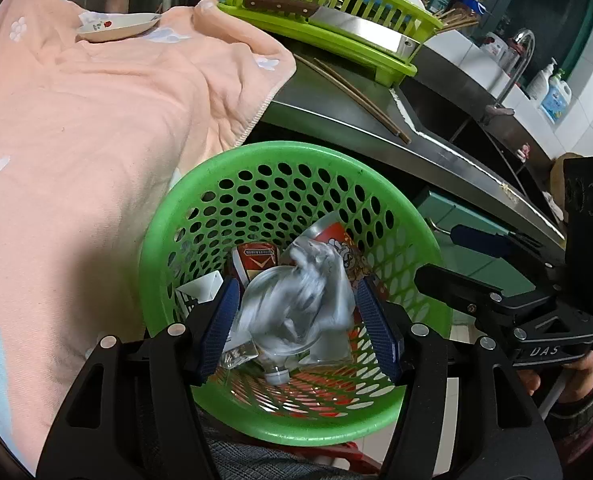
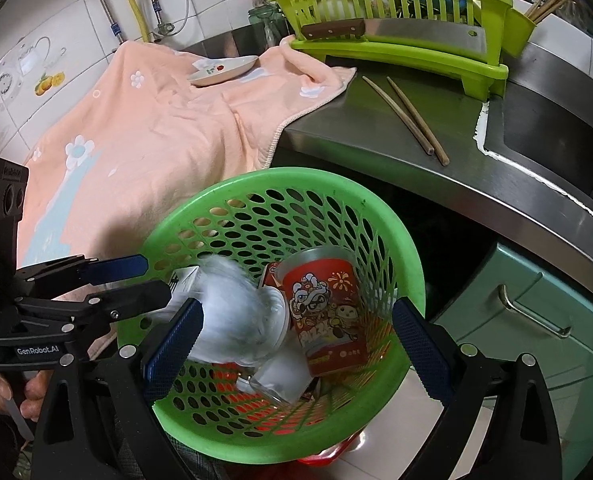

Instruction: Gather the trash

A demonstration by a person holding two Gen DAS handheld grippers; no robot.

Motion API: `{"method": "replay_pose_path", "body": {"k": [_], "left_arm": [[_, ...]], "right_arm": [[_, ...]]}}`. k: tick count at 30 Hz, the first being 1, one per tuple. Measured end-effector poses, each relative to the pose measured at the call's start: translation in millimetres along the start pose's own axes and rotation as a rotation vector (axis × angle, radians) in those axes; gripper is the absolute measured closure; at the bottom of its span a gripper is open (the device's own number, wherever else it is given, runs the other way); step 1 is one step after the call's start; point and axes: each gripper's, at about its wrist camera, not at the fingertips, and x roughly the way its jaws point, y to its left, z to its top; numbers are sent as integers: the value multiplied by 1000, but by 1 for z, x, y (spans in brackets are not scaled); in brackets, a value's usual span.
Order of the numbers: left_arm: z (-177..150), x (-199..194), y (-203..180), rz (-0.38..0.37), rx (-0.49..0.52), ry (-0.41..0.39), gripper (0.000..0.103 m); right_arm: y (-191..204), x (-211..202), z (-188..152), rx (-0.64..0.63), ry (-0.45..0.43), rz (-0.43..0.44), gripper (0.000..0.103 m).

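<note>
A green perforated trash basket [image 1: 256, 184] [image 2: 280, 200] stands below the counter edge. Both grippers hover over its mouth. My left gripper [image 1: 296, 320] is open; a blurred clear plastic bottle [image 1: 292, 312] sits between its blue pads without touching them, dropping into the basket. It also shows in the right wrist view [image 2: 236, 320]. My right gripper [image 2: 296, 344] is open wide and empty. Inside lie a red printed paper cup [image 2: 328, 316], a red carton [image 1: 256, 258] and a white box [image 1: 204, 288].
A peach towel [image 2: 156, 140] covers the counter at left, with a small plate [image 2: 222, 69] on it. Two chopsticks [image 2: 408, 116] lie on the steel counter [image 2: 376, 140]. A lime dish rack [image 2: 396, 36] holds a cleaver [image 2: 416, 32]. The sink [image 2: 556, 120] is at right, green drawers [image 2: 536, 320] below.
</note>
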Motion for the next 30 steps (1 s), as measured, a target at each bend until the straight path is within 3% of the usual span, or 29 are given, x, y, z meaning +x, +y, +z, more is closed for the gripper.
{"method": "replay_pose_path", "body": {"k": [11,15,21,25,30], "left_arm": [[5,-36,15,57,-27,-85,39],[7,-55,24,103,-40,-132,31],[8,-85,43,184,-75,-195,30],[5,-103,55,243,-94,-237,20],[1,-127,69,317,-120,-280,15]], "right_arm": [[21,-1,5,-41,-7,35,11],[33,-3,9,-59,-18,51,11],[55,-3,19,-95,-34,81,11],[71,-2,26,-126,-39,94,11],[93,1,35,-153,-47,127,11]]}}
